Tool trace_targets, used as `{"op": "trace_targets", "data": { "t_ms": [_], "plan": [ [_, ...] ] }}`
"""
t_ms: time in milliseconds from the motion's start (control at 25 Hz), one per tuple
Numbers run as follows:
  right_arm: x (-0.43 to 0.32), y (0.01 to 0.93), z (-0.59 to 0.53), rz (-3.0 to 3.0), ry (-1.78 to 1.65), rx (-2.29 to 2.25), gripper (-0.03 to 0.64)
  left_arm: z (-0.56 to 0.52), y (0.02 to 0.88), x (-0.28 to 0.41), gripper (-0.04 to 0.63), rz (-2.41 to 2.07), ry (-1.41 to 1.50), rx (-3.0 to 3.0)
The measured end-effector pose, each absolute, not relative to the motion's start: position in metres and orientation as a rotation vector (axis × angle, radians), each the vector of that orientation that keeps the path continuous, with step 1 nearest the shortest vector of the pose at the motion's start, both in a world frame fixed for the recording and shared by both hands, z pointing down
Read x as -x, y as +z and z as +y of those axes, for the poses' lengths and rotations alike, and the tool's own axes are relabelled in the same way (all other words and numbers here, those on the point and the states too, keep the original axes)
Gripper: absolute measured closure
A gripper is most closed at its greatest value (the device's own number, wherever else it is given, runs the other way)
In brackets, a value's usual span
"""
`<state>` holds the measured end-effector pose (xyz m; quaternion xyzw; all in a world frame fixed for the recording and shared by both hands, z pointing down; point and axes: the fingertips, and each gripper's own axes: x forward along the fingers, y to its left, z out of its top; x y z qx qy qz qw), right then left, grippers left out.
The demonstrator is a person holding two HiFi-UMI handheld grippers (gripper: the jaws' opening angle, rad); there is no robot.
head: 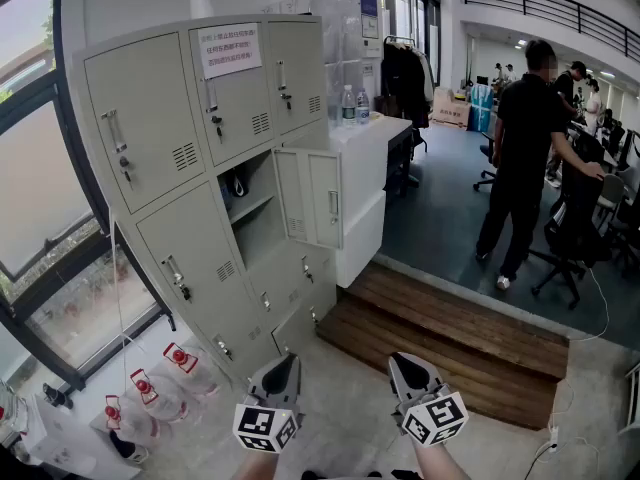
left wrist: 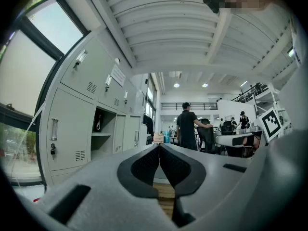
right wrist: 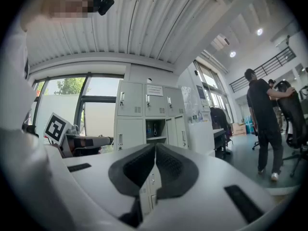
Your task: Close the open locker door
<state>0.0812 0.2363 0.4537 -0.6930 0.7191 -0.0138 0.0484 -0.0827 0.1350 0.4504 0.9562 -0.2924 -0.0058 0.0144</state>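
Grippers wait short of the job: the left gripper point(head: 288, 361) and right gripper point(head: 403, 361) are held level and side by side, each with its jaws pressed together on nothing. That probably suits a door that needs a push rather than a grasp. The locker door point(head: 322, 198) hangs swung out from the grey locker point(head: 160, 138), ahead of and above both grippers and well apart from them, so the closing has not begun. Its compartment point(head: 250, 208) lies ahead of the left gripper. Only the head view takes in the wooden step point(head: 450, 338) ahead of the right gripper and the red-capped bottles point(head: 150, 383) on the floor to the left gripper's left. The right gripper view alone shows the windows point(right wrist: 96, 114) to the left of the locker. A person in black point(head: 520, 148) stands far off to the right gripper's right.
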Motion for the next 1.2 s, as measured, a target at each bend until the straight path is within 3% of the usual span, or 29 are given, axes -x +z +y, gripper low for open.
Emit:
{"op": "trace_targets", "data": {
  "t_ms": [1200],
  "plan": [
    [-0.135,0.462,0.247,2.26,-0.055,1.994,0.6,0.158,0.454,0.041,0.584,-1.044,-0.045,-2.926]
  ]
}}
